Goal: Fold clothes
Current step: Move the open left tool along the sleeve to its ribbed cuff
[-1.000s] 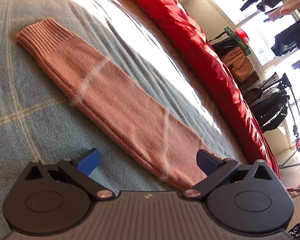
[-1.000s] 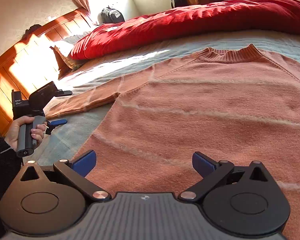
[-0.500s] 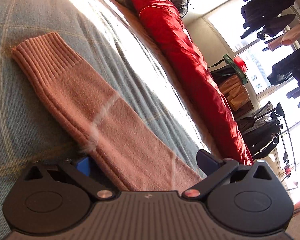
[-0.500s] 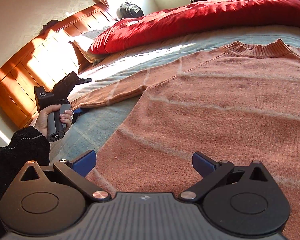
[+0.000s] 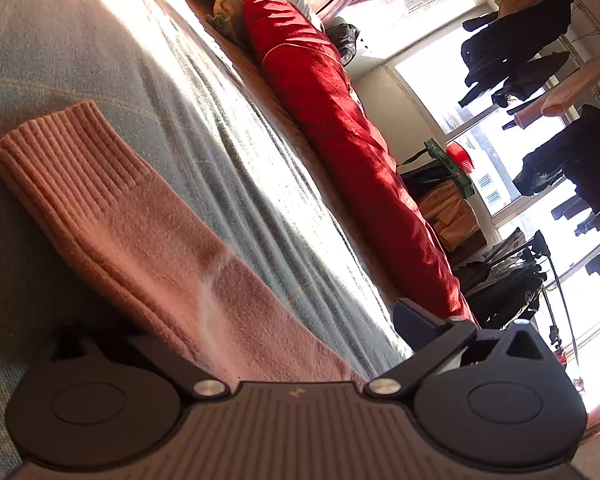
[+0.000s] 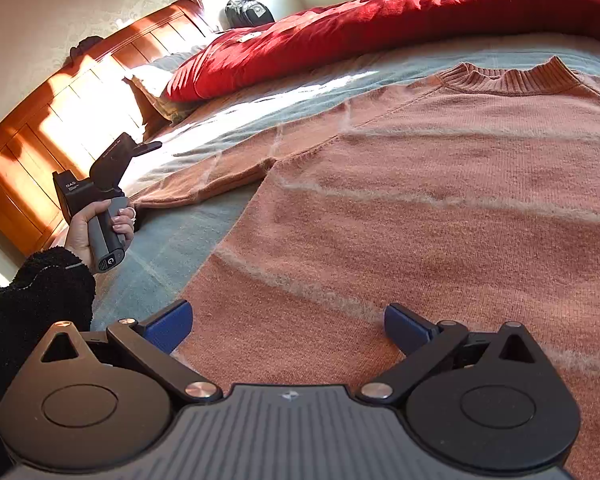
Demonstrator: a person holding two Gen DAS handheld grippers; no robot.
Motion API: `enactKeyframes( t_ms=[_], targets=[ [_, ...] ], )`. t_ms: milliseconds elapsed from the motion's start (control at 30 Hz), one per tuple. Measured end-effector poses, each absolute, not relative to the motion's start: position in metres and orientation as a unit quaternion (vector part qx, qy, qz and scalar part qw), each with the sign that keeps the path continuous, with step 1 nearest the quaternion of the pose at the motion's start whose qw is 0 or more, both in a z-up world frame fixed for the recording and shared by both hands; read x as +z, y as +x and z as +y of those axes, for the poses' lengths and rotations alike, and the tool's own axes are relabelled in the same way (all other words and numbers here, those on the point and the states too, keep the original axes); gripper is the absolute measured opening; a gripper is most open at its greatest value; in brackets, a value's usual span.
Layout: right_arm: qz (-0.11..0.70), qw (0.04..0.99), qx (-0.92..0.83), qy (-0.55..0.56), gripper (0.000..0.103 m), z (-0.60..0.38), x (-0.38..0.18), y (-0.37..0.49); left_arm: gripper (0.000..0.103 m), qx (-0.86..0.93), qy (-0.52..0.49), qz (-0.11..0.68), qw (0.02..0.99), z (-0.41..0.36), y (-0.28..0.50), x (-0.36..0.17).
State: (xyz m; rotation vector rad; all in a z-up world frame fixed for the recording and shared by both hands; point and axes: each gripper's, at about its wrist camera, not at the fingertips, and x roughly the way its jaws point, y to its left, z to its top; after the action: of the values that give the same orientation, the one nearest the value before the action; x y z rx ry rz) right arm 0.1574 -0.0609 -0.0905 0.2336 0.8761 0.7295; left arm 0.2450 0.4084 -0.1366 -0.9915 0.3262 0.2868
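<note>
We have the pink sweater (image 6: 440, 208) spread flat, front up, on the bed (image 6: 168, 248), collar at the far side. Our left gripper (image 5: 260, 320) straddles the outstretched sleeve (image 5: 140, 220) near its cuff, jaws apart, one finger hidden under the knit. Our right gripper (image 6: 288, 326) hovers spread wide over the near hem. Judging by this, sleeve-folding begins; next, the left should close on the sleeve.
</note>
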Motion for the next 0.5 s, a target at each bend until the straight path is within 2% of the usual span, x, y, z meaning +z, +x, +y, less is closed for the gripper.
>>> enactKeyframes(
  t_ms=[300,500],
  targets=[
    [0.407,0.84,0.346,0.096,0.103,-0.058,-0.09,0.156,0.102,0.154,-0.454,0.185,0.858,0.404,0.25,-0.126],
    [0.402,0.843,0.345,0.087,0.103,-0.057,-0.089,0.156,0.102,0.135,-0.467,0.154,0.86,0.404,0.244,-0.119]
  ],
)
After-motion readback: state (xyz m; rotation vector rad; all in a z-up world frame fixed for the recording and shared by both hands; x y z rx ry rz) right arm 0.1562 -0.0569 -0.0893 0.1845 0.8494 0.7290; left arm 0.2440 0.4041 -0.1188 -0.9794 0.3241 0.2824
